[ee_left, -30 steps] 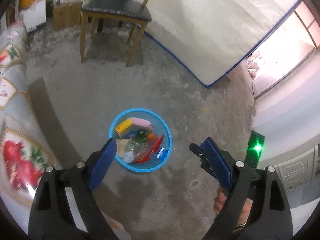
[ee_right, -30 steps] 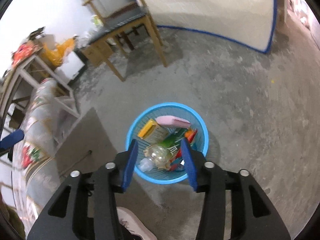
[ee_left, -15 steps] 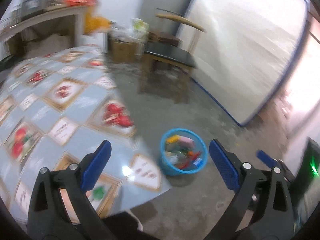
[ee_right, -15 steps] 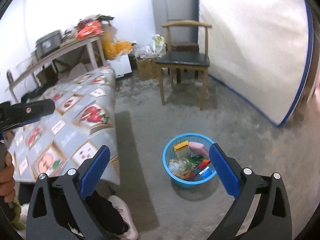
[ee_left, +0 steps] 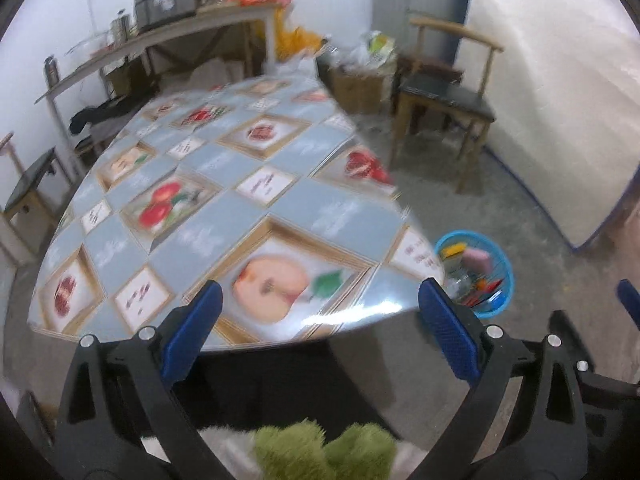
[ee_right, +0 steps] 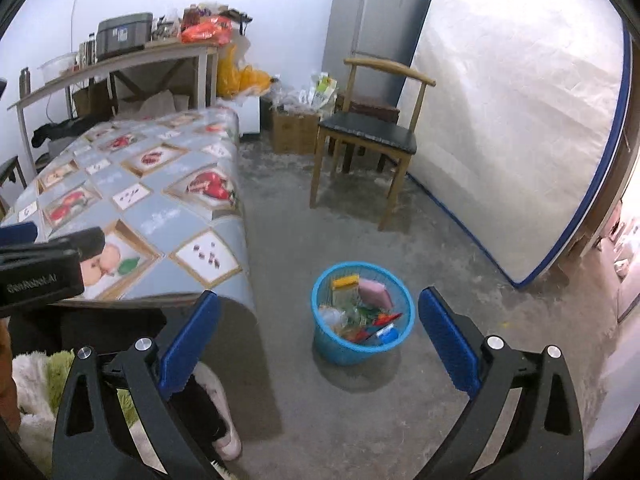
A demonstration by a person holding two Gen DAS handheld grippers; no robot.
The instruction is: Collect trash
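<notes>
Left gripper [ee_left: 320, 316] and right gripper [ee_right: 318, 320] both spread wide, nothing between the jaws. Blue basket [ee_right: 332, 350] sits on the floor beside the table [ee_right: 168, 208], holding trash [ee_right: 360, 308].

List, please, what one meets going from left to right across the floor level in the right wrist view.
Table with fruit-patterned blue tablecloth → round blue plastic mesh basket full of trash → white mattress with blue edging leaning on the wall.

Empty hand-held gripper [ee_left: 318, 316] gapes above fruit-print table [ee_left: 208, 184].
</notes>
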